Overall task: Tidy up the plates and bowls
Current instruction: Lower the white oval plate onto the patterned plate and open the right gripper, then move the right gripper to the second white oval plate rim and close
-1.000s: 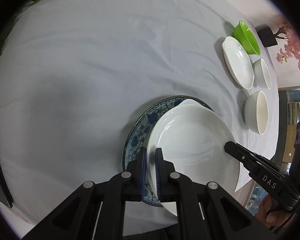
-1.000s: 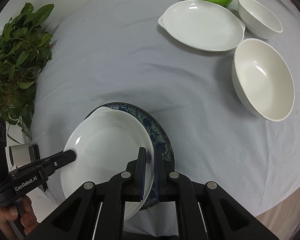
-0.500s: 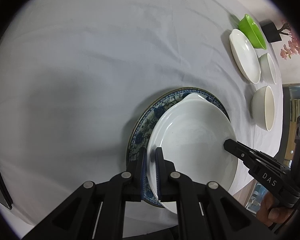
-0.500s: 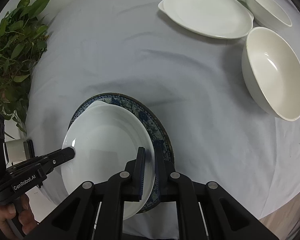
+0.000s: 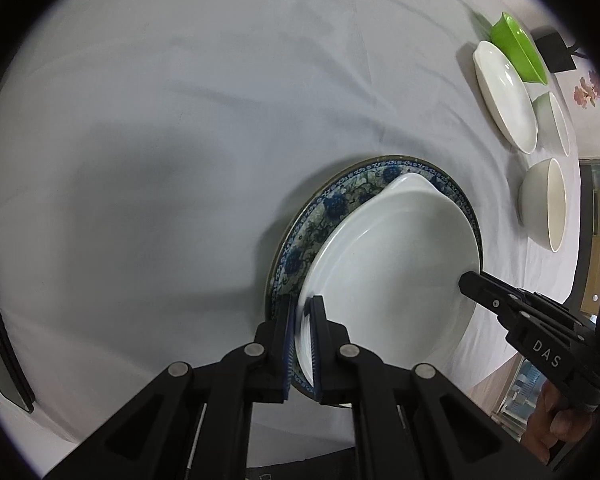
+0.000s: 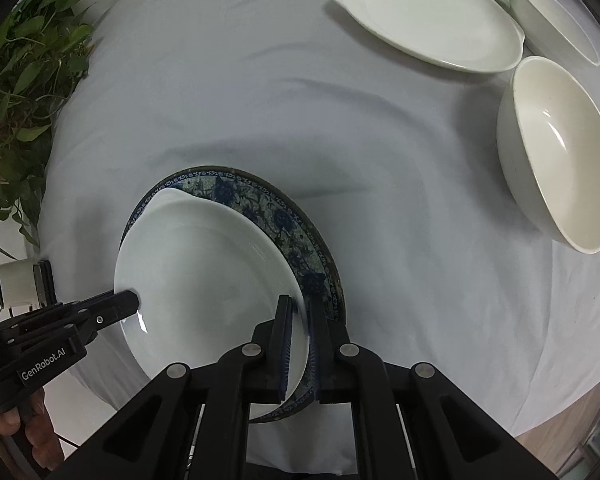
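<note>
Right wrist: glossy white oval dish (image 6: 204, 264)

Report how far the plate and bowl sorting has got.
Done: nothing finished. In hand: left gripper and right gripper pinch the white dish over the blue patterned plate. Left: second white dish, green bowl, two white bowls lie loose.

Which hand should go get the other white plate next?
Probably the right. Both hand-held grippers, left and right, are shut on the white dish sitting on the blue patterned plate. The other white plate and the bowls lie toward the right hand's side.
</note>
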Motion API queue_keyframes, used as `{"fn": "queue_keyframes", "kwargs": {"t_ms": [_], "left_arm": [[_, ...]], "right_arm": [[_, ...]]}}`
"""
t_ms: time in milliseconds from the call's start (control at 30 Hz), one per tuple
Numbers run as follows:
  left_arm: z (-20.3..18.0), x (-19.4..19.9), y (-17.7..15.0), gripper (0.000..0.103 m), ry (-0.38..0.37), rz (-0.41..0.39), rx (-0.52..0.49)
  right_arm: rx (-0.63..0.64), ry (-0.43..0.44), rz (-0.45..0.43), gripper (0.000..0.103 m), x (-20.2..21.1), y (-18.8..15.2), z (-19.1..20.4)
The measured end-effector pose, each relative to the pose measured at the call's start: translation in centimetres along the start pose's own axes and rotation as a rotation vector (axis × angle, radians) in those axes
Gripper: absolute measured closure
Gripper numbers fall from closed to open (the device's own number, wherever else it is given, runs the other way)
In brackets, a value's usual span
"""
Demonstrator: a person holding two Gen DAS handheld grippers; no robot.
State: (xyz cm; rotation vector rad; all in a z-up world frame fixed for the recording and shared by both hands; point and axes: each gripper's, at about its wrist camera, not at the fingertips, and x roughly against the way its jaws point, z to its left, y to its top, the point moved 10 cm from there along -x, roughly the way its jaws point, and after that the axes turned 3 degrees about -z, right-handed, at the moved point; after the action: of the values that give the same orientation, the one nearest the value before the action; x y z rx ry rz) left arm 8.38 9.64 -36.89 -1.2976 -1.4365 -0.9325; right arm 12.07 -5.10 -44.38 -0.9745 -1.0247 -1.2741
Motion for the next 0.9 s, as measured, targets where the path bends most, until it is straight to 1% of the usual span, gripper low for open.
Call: {"fn": "queue_keyframes", "kwargs": {"t_ms": [100,200,233,267,300,333,367,400,433,467,500,567,633,667,700,733,767,800,867,900], "left_arm": [[0.1,0.2,0.0,0.097,0.001,-0.009,0.0],[0.7,1.6,0.2,0.097,0.019,-0.05,0.01],[0.8,2.7,0.5,0.097,0.027,-0.087,0.014],[0.8,4.4,0.9,0.097,0.025,-0.145,0.009],[0.5,5.8,1.1,0.094,0.023,-0.184,0.004],[0.3,7.6,1.6,0.088,0.026,-0.237,-0.004],[0.2,9.7,2.2,0.063,0.049,-0.296,-0.014],[0.3,11.6,2.7,0.026,0.082,-0.358,-0.017],[0.4,14.3,3.3,0.013,0.124,-0.463,-0.013],[0.1,16.5,3.8,0.007,0.142,-0.556,-0.015],[-0.5,19.1,4.3,0.007,0.147,-0.653,-0.038],[-1.6,21.6,5.0,0.007,0.141,-0.707,-0.094],[-3.1,22.9,5.8,0.008,0.111,-0.735,-0.129],[-4.0,23.3,6.0,0.019,0.083,-0.737,-0.149],[-4.8,23.4,6.1,0.053,0.05,-0.734,-0.172],[-5.5,23.6,6.6,0.072,0.026,-0.715,-0.194],[-6.0,23.4,6.8,0.091,0.009,-0.685,-0.215],[-7.0,23.4,7.0,0.091,-0.008,-0.672,-0.239],[-8.6,23.7,7.3,0.089,-0.033,-0.691,-0.277],[-9.4,23.8,7.7,0.075,-0.032,-0.694,-0.299]], "right_arm": [[0.004,0.001,-0.009,0.096,0.5,0.3,0.1],[0.019,0.004,-0.015,0.095,1.4,0.6,0.5],[0.01,0.023,-0.016,0.095,2.2,0.7,0.7],[0.008,0.043,-0.028,0.095,3.0,0.8,0.8],[0.022,0.051,-0.044,0.092,4.1,1.0,1.1],[0.052,0.041,-0.071,0.079,5.6,1.3,1.4],[0.066,0.031,-0.098,0.05,6.8,1.5,1.2],[0.068,0.025,-0.139,0.015,8.4,1.8,1.1],[0.06,0.024,-0.19,0.004,10.2,2.3,0.8],[0.052,0.02,-0.237,0.0,12.0,2.8,0.5],[0.048,0.019,-0.272,0.0,13.5,3.2,0.1],[0.038,0.021,-0.329,0.0,16.3,4.0,-0.4],[0.013,0.017,-0.399,0.0,19.5,5.0,-1.8],[-0.002,0.024,-0.422,0.0,20.8,5.0,-2.7],[-0.019,0.033,-0.436,0.0,21.9,5.3,-3.2],[-0.039,0.037,-0.446,0.0,22.7,5.5,-3.8],[-0.053,0.038,-0.452,0.005,23.3,5.7,-4.2],[-0.063,0.04,-0.457,0.019,23.9,6.0,-4.8],[-0.089,0.064,-0.461,0.034,24.7,6.2,-5.9],[-0.105,0.085,-0.458,0.034,24.9,6.5,-6.4]]}}
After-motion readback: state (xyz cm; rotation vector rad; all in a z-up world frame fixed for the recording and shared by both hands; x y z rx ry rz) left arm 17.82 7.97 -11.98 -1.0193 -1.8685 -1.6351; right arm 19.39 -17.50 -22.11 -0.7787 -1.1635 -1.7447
